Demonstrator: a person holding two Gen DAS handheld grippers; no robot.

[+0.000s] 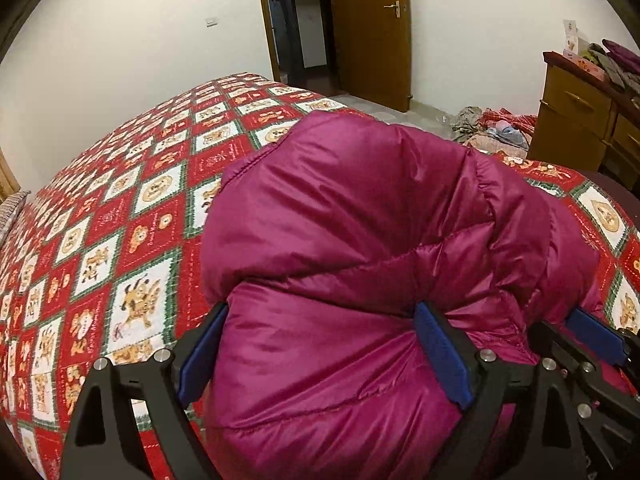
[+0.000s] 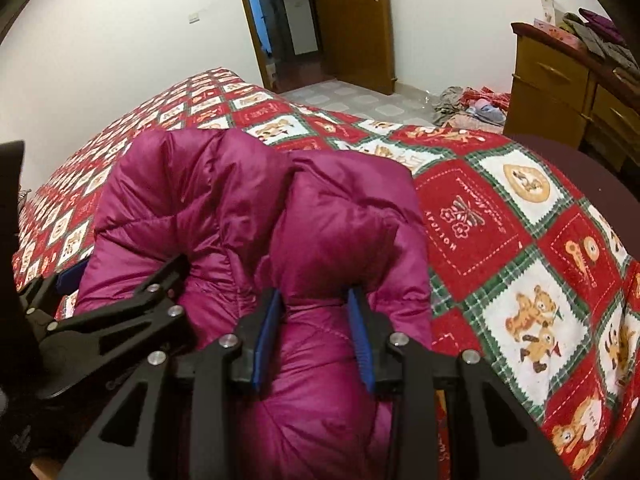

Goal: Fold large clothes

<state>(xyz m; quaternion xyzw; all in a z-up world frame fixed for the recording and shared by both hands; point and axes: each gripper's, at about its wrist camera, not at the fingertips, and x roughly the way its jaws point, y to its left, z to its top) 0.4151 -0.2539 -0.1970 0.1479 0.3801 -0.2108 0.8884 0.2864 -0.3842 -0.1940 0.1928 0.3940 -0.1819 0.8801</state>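
One magenta puffer jacket point(image 1: 360, 240) lies bunched on the bed's red patchwork quilt point(image 1: 120, 220). Two claws straddle its near end: the left claw point(image 1: 320, 344) stands wide around a fat fold, and the right claw point(image 2: 316, 332) is narrow, pinching a ridge. The quilt is bare to the left; a wooden dresser point(image 2: 560, 80) and a heap of clothes on the floor point(image 2: 472, 108) lie beyond the bed's right edge.
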